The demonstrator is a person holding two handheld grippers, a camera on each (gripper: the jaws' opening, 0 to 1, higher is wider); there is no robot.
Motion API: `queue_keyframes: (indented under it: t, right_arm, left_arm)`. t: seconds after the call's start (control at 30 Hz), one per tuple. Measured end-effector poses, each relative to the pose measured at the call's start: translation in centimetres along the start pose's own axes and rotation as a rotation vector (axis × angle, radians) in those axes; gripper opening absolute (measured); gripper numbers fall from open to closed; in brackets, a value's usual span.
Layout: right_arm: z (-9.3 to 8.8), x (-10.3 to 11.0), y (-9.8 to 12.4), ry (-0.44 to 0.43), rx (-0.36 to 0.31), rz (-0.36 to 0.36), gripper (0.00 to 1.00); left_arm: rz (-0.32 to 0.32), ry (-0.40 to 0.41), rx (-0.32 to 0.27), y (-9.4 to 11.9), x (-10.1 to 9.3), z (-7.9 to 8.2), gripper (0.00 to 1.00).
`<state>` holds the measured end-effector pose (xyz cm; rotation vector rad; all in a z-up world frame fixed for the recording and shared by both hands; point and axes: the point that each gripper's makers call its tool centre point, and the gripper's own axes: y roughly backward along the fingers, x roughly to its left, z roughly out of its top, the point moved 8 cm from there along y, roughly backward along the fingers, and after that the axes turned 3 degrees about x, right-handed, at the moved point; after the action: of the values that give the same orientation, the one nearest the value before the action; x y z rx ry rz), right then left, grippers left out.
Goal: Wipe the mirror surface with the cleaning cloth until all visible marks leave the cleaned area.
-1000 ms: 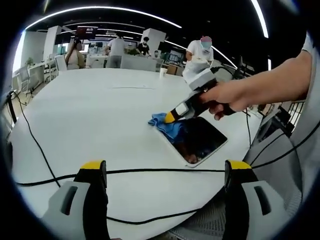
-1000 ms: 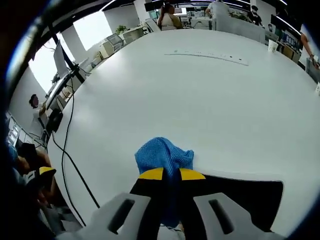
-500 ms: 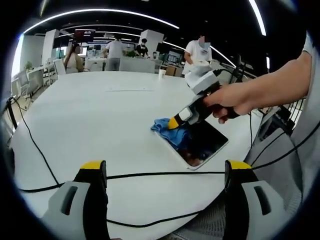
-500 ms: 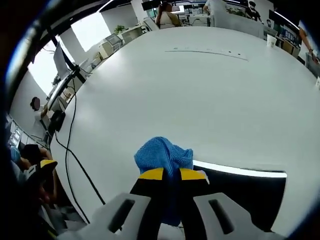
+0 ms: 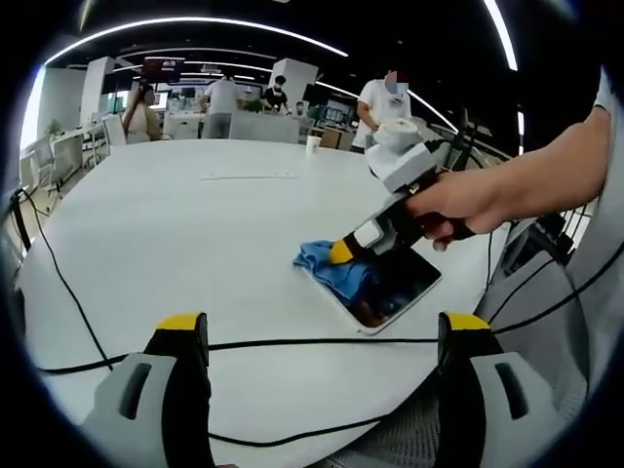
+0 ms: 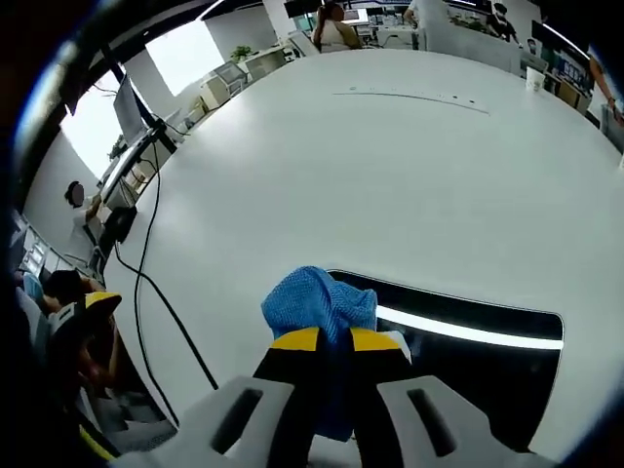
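Observation:
A flat rectangular mirror point(image 5: 390, 288) with a white frame lies on the big white table point(image 5: 195, 224); its dark glass point(image 6: 468, 361) reflects a ceiling light strip. My right gripper point(image 6: 334, 341) is shut on a blue cleaning cloth point(image 6: 318, 300), pressed on the mirror's near-left part. In the left gripper view a hand holds that right gripper point(image 5: 341, 253), and the cloth point(image 5: 327, 261) covers the mirror's left end. My left gripper point(image 5: 322, 327) hovers open over the table's near edge, well short of the mirror, with nothing between its jaws.
Black cables point(image 5: 292, 341) run across the table's near edge. A paper cup point(image 5: 312, 143) and a long strip point(image 5: 249, 176) sit far across the table. Several people point(image 5: 226, 97) stand at desks beyond. A monitor and cable point(image 6: 136, 127) sit at the table's left edge.
My right gripper has carried the cloth from the mirror's end edge further onto the glass. The left gripper stays open and barely moves.

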<state>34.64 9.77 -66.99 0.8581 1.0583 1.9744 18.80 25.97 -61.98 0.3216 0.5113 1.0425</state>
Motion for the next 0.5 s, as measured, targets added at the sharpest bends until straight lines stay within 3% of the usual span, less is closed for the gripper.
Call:
queue_keyframes:
  t: [0.5]
  right_arm:
    - [-1.2, 0.7, 0.8, 0.011, 0.016, 0.021, 0.05]
  left_arm:
    - [0.012, -0.022, 0.003, -0.1, 0.7, 0.6, 0.97]
